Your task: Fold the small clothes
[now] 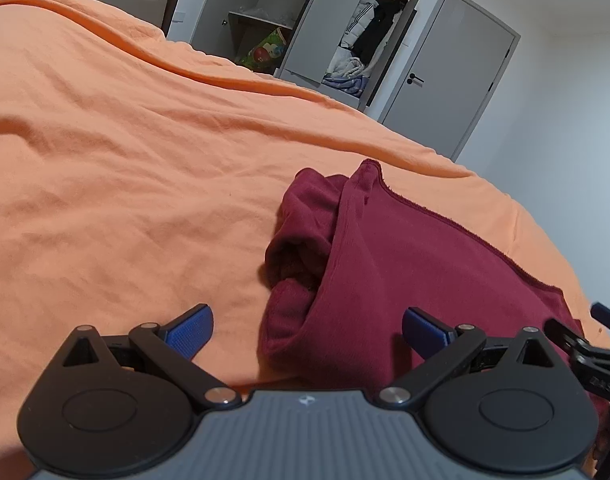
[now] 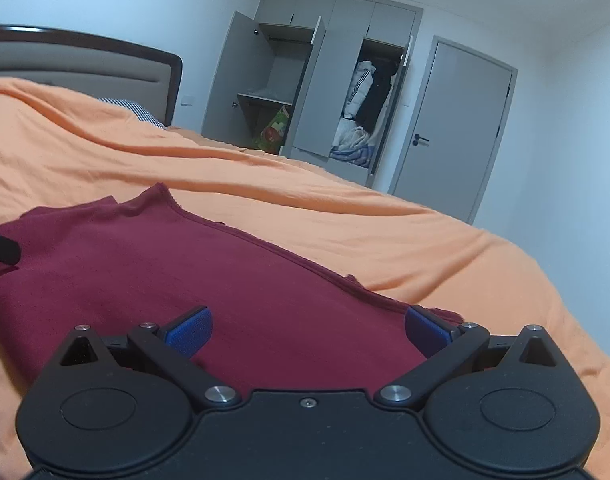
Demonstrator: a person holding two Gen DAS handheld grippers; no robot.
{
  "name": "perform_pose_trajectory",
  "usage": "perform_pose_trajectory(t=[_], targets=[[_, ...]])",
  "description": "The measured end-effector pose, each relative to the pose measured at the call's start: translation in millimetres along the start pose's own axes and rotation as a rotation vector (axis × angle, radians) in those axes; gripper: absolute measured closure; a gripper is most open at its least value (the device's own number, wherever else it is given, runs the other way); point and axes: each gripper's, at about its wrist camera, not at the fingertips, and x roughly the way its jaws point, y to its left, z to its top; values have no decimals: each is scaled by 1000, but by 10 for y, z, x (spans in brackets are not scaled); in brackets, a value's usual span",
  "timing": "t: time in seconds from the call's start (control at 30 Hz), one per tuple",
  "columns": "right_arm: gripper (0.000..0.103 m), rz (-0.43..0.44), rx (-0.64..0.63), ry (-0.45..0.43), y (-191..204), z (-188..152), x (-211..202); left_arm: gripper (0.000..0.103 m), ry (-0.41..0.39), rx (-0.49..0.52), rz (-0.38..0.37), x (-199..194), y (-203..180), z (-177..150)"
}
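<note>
Lying on the orange bedspread point(image 1: 125, 152), the maroon garment point(image 1: 405, 264) was the landmark for everything else. Its near-left end was bunched into soft, rolled folds, while the rest spread flat toward the bedspread's right edge, with a stitched hem running along its far side.

The left gripper point(image 1: 307, 330) hovered at the garment's near-left corner with its jaws wide apart and nothing between them; one blue pad point(image 1: 191, 330) was over bare bedspread just left of the garment, and the other pad point(image 1: 423, 334) was over the maroon cloth. Whether either pad touched the fabric could not be told.

The right gripper point(image 2: 309, 332) was over the garment's near-right part, its jaws likewise spread wide and empty, both blue pads point(image 2: 189, 330) over the cloth, the right one close to the hem. A black piece of the left gripper showed at the garment's left side in the right wrist view, and part of the right gripper showed at the garment's right edge in the left wrist view.

Beyond the garment, past the bedspread's far edge, stood a grey wardrobe point(image 2: 345, 60) with doors open and clothes hanging and heaped inside, a closed grey door point(image 2: 457, 120) to its right, and a padded headboard point(image 2: 85, 60) to the garment's far left.
</note>
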Motion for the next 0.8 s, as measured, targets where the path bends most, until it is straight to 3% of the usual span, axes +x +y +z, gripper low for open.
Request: perform_pose_trajectory(t=[0.3, 0.5, 0.63, 0.8], targets=[[1, -62, -1, 48, 361, -189, 185, 0, -12, 12, 12, 17, -7, -41], [1, -123, 37, -43, 485, -346, 17, 0, -17, -1, 7, 44, 15, -15], [1, -107, 14, -87, 655, -450, -80, 0, -27, -29, -4, 76, 59, 75], [0, -135, 19, -97, 731, -600, -14, 0, -34, 59, 32, 149, -38, 152]])
